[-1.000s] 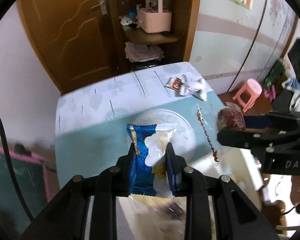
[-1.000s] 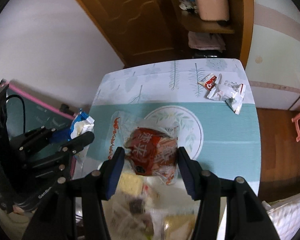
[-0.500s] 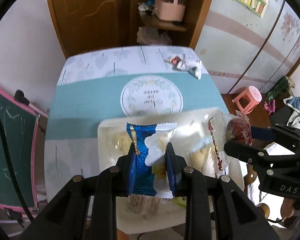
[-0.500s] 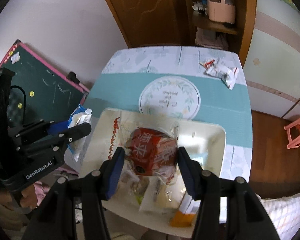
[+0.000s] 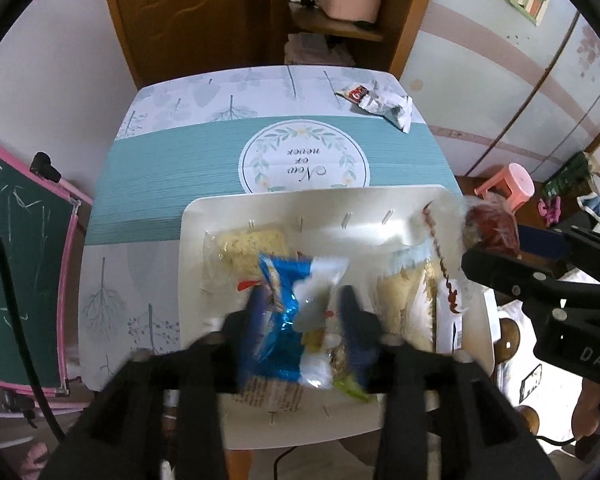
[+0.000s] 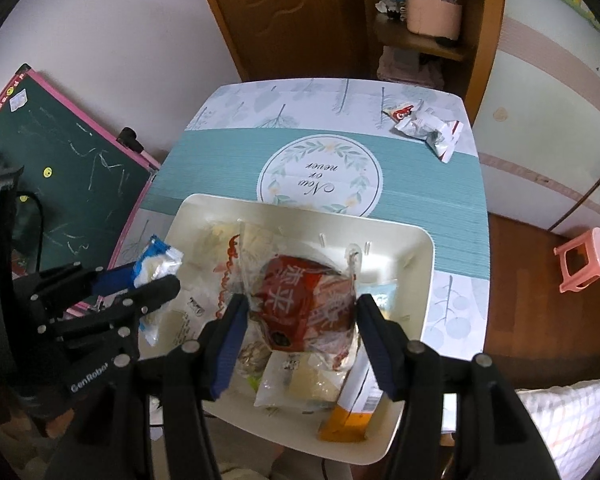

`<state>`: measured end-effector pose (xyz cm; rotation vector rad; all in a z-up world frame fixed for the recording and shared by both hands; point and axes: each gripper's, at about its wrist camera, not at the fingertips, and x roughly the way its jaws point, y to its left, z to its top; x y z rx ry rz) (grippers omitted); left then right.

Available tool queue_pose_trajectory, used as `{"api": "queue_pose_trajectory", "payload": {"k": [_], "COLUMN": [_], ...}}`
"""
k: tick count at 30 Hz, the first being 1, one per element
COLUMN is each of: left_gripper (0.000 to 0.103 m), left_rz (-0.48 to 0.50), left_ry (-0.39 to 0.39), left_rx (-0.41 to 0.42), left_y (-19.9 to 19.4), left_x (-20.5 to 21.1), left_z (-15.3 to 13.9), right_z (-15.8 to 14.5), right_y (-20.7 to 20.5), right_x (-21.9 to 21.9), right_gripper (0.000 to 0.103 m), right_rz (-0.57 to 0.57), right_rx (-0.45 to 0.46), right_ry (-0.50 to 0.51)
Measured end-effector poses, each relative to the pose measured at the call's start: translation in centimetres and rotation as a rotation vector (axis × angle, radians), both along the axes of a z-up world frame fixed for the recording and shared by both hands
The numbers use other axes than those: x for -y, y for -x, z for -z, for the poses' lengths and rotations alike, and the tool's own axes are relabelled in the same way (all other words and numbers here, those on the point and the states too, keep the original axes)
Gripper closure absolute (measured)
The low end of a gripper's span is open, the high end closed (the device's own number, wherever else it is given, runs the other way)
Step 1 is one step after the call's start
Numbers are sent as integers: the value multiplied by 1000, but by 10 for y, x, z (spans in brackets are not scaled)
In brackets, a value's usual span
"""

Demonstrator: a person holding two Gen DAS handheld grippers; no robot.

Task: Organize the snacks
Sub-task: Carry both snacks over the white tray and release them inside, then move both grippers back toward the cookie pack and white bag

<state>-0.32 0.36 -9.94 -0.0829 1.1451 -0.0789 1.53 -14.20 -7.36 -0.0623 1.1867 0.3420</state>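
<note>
Left gripper (image 5: 300,308): clamped on a blue-and-white foil snack packet (image 5: 290,312), long axis running up and away between the blurred fingers, top edge fanned out above the tips. Directly beneath: a cream rectangular plastic tray (image 5: 324,204) at the near edge of the table, already holding several clear-wrapped snacks. Straight down, then, for any release; no sideways travel needed, by the look of it.

Right gripper (image 6: 298,312): closed on a red crinkly snack bag with white characters (image 6: 306,312), held broadside across the jaws, likewise hanging over the tray's middle. Left gripper nearer the tray's left side, right gripper nearer its centre and right.

Farther out: teal-and-white patterned tablecloth (image 6: 432,184) with a round wreath print, and at the far right corner a loose cluster of small white-and-red wrapped snacks (image 6: 426,126), well apart from the tray, nearer the right gripper's side.
</note>
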Motion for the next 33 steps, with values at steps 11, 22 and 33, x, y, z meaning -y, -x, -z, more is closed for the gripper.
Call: {"api": "queue_pose_trajectory", "payload": {"k": [11,22,33], "left_gripper": [8,8,8], "left_rz": [-70,-59,-59], "left_ry": [-17,-14,-15], "left_rx": [47,47,43], "left_y": [-5,-9,-10], "left_x": [0,8,13], "left_z": [-12,-15,-18], "right_z": [-11,-11,-10], "right_y": [-4,-3,-3], "right_x": [9,15,21], "right_gripper": [42,42,42], "right_rz": [14,20,19], "right_rx": [61,55,54], "right_ry": [-3,-17,-19]}}
